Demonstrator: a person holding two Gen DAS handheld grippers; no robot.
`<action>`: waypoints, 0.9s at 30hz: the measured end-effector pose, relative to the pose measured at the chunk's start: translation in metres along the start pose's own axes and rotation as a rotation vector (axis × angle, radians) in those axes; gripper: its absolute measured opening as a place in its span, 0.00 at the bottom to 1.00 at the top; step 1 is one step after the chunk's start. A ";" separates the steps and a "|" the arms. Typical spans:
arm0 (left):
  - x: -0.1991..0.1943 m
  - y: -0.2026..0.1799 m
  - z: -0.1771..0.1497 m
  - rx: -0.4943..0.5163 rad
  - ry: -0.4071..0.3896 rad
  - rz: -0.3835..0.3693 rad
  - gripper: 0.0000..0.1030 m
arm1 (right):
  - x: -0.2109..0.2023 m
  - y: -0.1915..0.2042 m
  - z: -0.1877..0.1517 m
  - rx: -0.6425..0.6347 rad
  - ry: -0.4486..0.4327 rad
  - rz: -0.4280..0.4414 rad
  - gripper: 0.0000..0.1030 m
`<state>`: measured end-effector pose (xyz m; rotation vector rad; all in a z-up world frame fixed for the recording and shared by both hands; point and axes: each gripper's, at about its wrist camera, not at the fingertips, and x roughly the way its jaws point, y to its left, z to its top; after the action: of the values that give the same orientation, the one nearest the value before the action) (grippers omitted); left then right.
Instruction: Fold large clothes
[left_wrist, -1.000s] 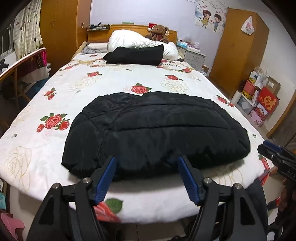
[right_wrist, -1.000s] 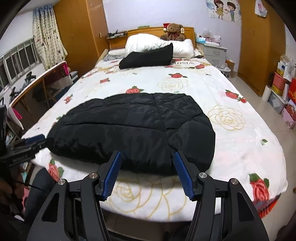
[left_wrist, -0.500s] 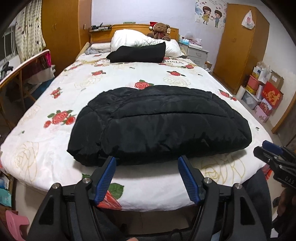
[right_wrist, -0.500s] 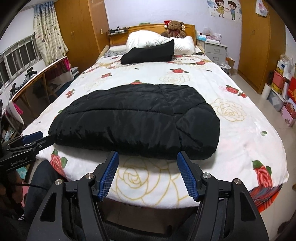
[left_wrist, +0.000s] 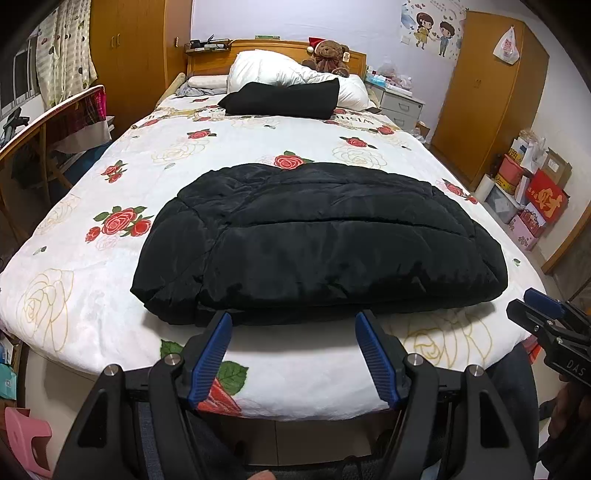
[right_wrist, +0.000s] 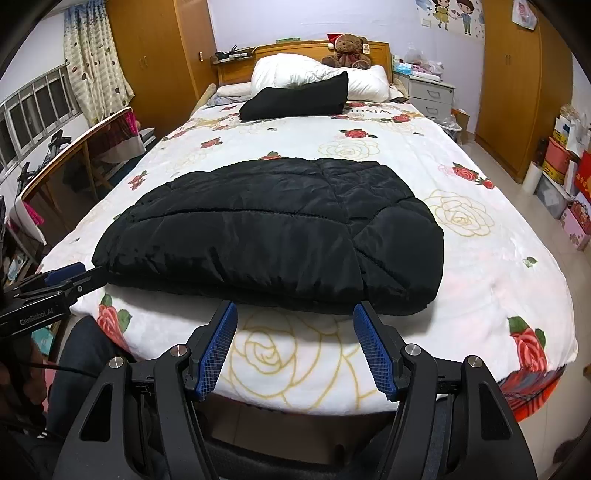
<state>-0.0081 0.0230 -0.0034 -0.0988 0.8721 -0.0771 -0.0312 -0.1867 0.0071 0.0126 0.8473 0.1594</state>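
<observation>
A black quilted puffer jacket (left_wrist: 317, 243) lies folded — glossy, padded — on my rose-print bed (left_wrist: 74, 295); my left claw (left_wrist: 293, 325) and right claw (right_wrist: 291, 314) hang released, empty.

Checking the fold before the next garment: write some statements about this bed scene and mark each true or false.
1. The black jacket lies folded on the floral blanket. True.
2. The left gripper is clamped on the jacket. False: its jaws stand open, nothing between them.
3. The right gripper is open and empty. True.
4. A teddy bear sits at the headboard. True.
5. The bundle near the pillows is red. False: that bundle is black.
</observation>
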 end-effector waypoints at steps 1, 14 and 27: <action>0.000 0.000 0.000 -0.002 -0.001 0.000 0.69 | 0.000 0.001 0.000 -0.002 0.000 0.000 0.64; -0.003 0.000 0.000 -0.002 -0.007 -0.002 0.69 | 0.001 0.002 0.000 -0.004 0.006 0.001 0.64; -0.005 -0.001 0.002 0.004 -0.016 0.004 0.69 | 0.002 0.002 0.001 -0.003 0.008 0.000 0.64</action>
<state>-0.0094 0.0227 0.0018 -0.0938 0.8562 -0.0740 -0.0296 -0.1845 0.0060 0.0095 0.8555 0.1612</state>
